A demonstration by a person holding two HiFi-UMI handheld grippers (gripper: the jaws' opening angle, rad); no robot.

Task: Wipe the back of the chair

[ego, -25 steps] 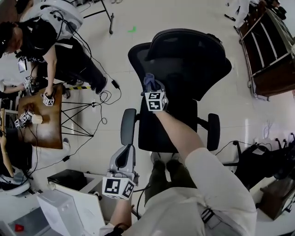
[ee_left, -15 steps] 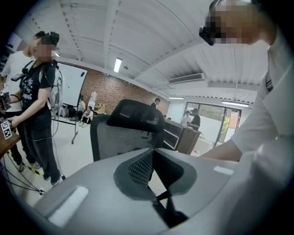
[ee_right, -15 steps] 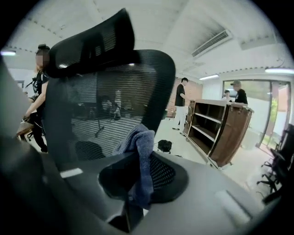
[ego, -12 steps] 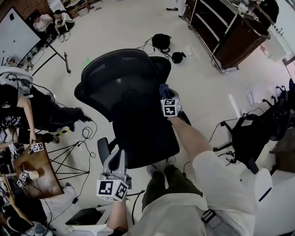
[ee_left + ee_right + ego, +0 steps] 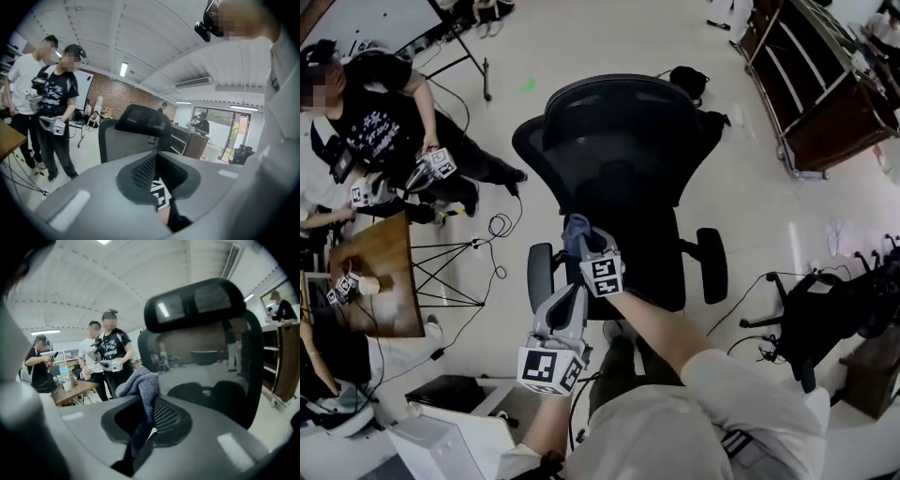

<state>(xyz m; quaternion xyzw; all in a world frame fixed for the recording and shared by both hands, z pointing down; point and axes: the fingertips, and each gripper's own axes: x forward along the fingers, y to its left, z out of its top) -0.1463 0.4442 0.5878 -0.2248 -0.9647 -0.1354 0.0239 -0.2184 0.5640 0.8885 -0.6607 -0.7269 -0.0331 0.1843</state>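
A black mesh office chair point(image 5: 619, 131) stands in the middle of the head view, its seat point(image 5: 652, 267) toward me. My right gripper point(image 5: 581, 246) is shut on a blue-grey cloth point(image 5: 576, 228) at the lower left side of the backrest, above the left armrest point(image 5: 540, 270). Whether the cloth touches the mesh I cannot tell. In the right gripper view the cloth point(image 5: 140, 383) sticks up from the right gripper point(image 5: 152, 414), with the headrest point(image 5: 197, 301) beyond. My left gripper point(image 5: 566, 302) hangs shut and empty just below; its view shows the chair point(image 5: 133, 136) ahead of the left gripper point(image 5: 157, 180).
Two people point(image 5: 384, 122) holding grippers stand at the left beside a wooden table point(image 5: 389, 281). Cables and a tripod point(image 5: 455, 253) lie between them and the chair. A brown shelf unit point(image 5: 825, 103) is at the upper right, and another chair's base point(image 5: 811, 314) at the right.
My right gripper with the cloth has moved from the backrest's right side to its lower left side. The view has swung round; the left gripper stays low and shut.
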